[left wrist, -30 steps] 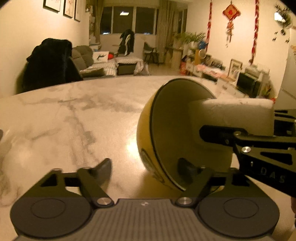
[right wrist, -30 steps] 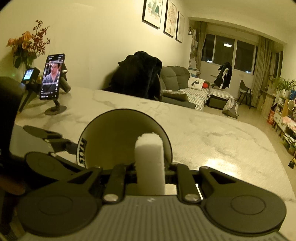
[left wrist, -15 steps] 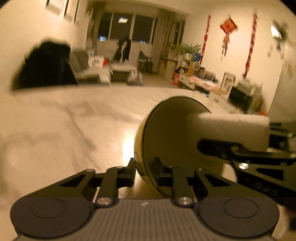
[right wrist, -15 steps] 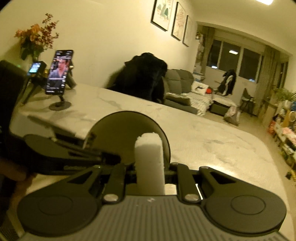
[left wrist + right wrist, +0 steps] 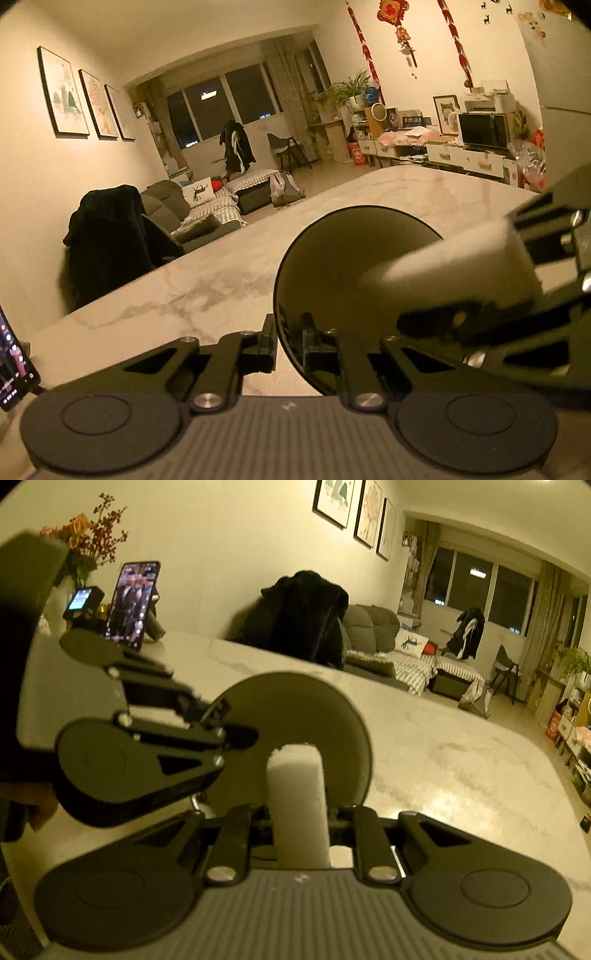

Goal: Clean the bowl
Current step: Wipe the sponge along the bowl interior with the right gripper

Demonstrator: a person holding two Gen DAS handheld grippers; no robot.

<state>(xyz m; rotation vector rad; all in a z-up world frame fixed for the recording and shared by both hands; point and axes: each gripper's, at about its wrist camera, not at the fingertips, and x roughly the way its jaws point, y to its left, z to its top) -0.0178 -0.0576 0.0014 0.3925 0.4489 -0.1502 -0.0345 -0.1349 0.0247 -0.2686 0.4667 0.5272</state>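
Observation:
The bowl (image 5: pixel 343 273), yellow outside and dark inside, is tipped on its side with its opening toward both cameras. My left gripper (image 5: pixel 290 345) is shut on the near rim of the bowl, one finger inside and one outside. From the right, my right gripper (image 5: pixel 532 273) is shut on a white sponge (image 5: pixel 454 266), whose end reaches into the bowl's mouth. In the right wrist view the sponge (image 5: pixel 297 805) stands upright in the right gripper (image 5: pixel 297 818) in front of the bowl (image 5: pixel 295 709). The left gripper (image 5: pixel 221 720) pinches the bowl's left rim. Whether sponge and bowl touch is unclear.
The marble table (image 5: pixel 461 760) stretches ahead and to the right. A phone on a stand (image 5: pixel 133 602), a small lit device (image 5: pixel 83 602) and a vase of flowers (image 5: pixel 83 542) stand at the far left. A chair draped with a black coat (image 5: pixel 299 616) is behind the table.
The left jaws went from wide open to shut on the bowl's rim, then the left gripper rolled, turning the bowl with it. The right gripper has kept the sponge almost still.

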